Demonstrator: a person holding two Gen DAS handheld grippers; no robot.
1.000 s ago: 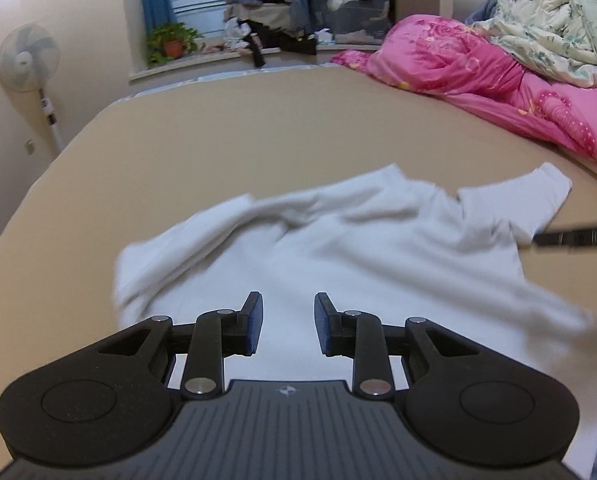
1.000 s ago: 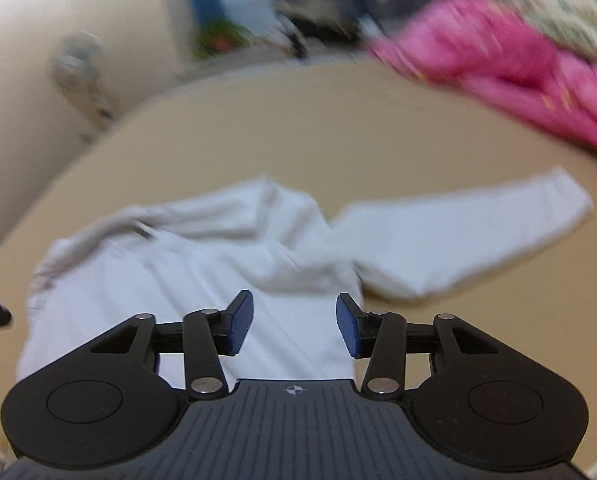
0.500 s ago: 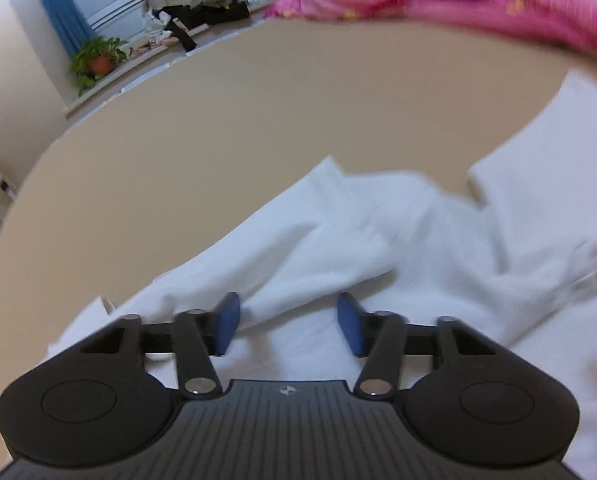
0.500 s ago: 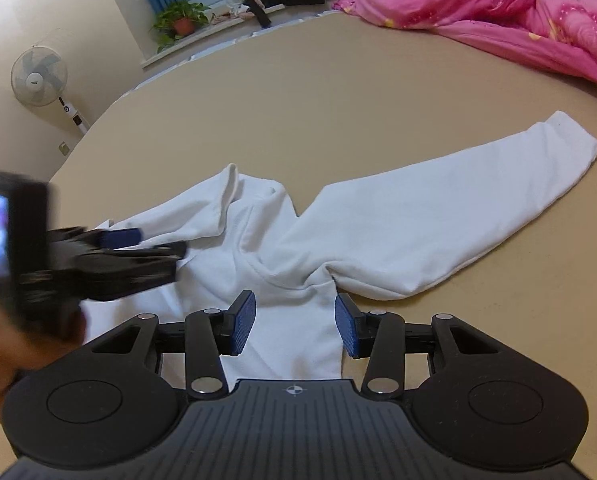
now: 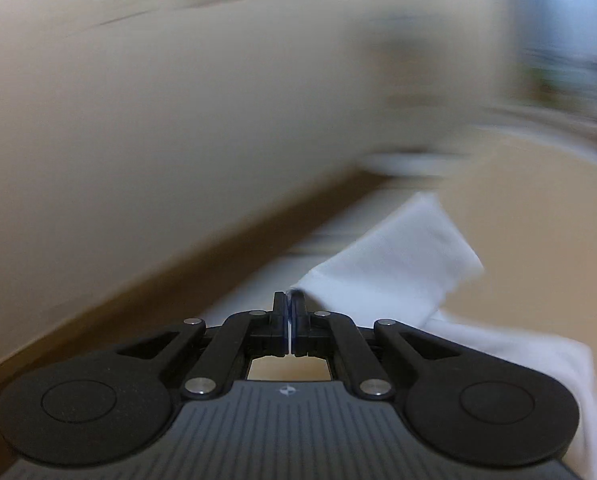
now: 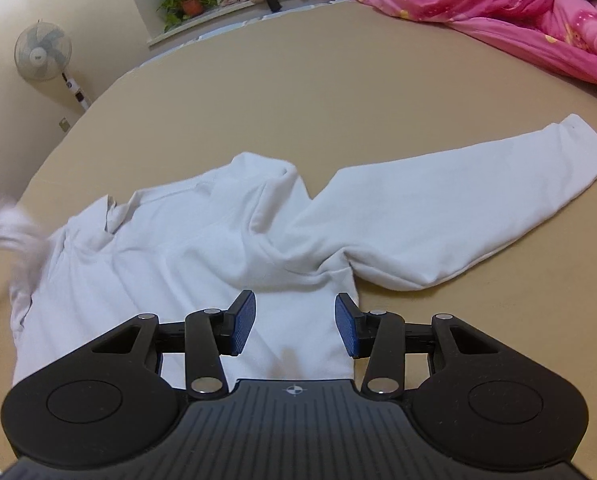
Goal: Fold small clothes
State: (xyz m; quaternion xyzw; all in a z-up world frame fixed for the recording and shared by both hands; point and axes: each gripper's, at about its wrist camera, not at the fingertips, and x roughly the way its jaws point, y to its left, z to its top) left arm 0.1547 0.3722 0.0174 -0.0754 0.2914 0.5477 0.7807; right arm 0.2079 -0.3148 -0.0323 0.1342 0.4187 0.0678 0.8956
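A small white long-sleeved top (image 6: 202, 256) lies rumpled on the tan bed (image 6: 338, 80). Its right sleeve (image 6: 458, 216) stretches out flat to the right. My right gripper (image 6: 294, 324) is open and empty, just above the top's lower right body. My left gripper (image 5: 289, 308) is shut on the edge of the top's left sleeve (image 5: 402, 252), which hangs to its right; that view is blurred. The same sleeve shows as a white blur at the left edge of the right wrist view (image 6: 6, 224).
A pink quilt (image 6: 518, 12) lies bunched at the bed's far right. A standing fan (image 6: 42, 56) is by the wall at left. A potted plant (image 6: 186, 0) and dark clutter sit on the window ledge. The bed's left edge is near the top.
My left gripper has shut on the left sleeve and swung it out to the left, turning toward the wall. The right gripper stayed open over the top.
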